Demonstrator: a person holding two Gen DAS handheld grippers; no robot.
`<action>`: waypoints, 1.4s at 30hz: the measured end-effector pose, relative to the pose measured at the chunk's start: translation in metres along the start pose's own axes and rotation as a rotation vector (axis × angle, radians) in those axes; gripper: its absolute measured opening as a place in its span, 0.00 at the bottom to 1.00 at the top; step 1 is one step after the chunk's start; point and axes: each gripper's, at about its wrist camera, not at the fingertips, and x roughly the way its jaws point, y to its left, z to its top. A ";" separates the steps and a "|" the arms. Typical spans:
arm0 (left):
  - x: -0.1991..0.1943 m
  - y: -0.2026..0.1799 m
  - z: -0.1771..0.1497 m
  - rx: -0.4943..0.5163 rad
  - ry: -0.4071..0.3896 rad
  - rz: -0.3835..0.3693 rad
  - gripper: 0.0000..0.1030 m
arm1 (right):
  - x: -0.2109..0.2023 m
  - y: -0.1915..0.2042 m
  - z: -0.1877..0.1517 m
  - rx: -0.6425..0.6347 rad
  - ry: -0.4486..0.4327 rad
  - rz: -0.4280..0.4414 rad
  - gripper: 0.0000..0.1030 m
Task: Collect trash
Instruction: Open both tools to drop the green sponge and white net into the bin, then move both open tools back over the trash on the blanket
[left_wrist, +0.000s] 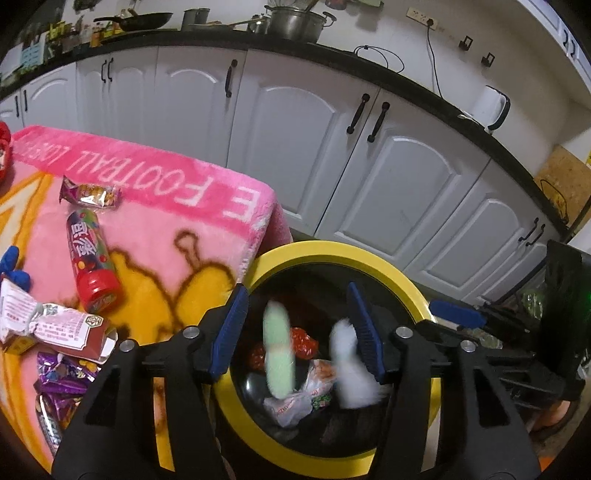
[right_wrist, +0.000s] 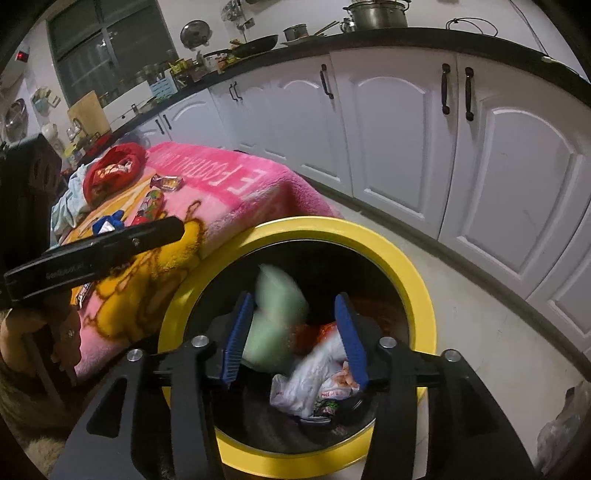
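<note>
A: Yellow-rimmed trash bin (left_wrist: 325, 247) stands just beside the pink-blanketed tabletop (left_wrist: 155, 236). Report position of left hand-held gripper (left_wrist: 295, 332).

B: Above the bin mouth, pointing down into it. Jaws stand apart, pads free. A pale green item (left_wrist: 277, 354), blurred, sits between the blue pads without touching either. A blurred white item (left_wrist: 351, 365) lies just beside the right-side pad.

A: Right hand-held gripper (right_wrist: 295, 332)?

B: Also over the bin (right_wrist: 406, 266), jaws apart, gripping nothing. The green item (right_wrist: 273, 314) shows close to its left-side pad; contact cannot be told.

A: Bin contents?

B: White crumpled wrappers (right_wrist: 314, 384) and red wrappers (left_wrist: 304, 341) at the bottom.

A: Remaining trash?

B: A red-capped tube (left_wrist: 92, 266) and snack wrappers (left_wrist: 88, 194) lie on the tabletop, well apart from both grippers.
</note>
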 end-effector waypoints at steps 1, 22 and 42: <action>-0.001 0.001 0.000 -0.001 -0.002 0.007 0.54 | -0.001 -0.001 0.000 0.000 -0.003 -0.002 0.46; -0.072 0.028 0.004 -0.044 -0.193 0.138 0.89 | -0.028 0.037 0.027 -0.095 -0.118 -0.001 0.56; -0.133 0.075 0.000 -0.125 -0.323 0.212 0.89 | -0.032 0.122 0.048 -0.275 -0.143 0.086 0.56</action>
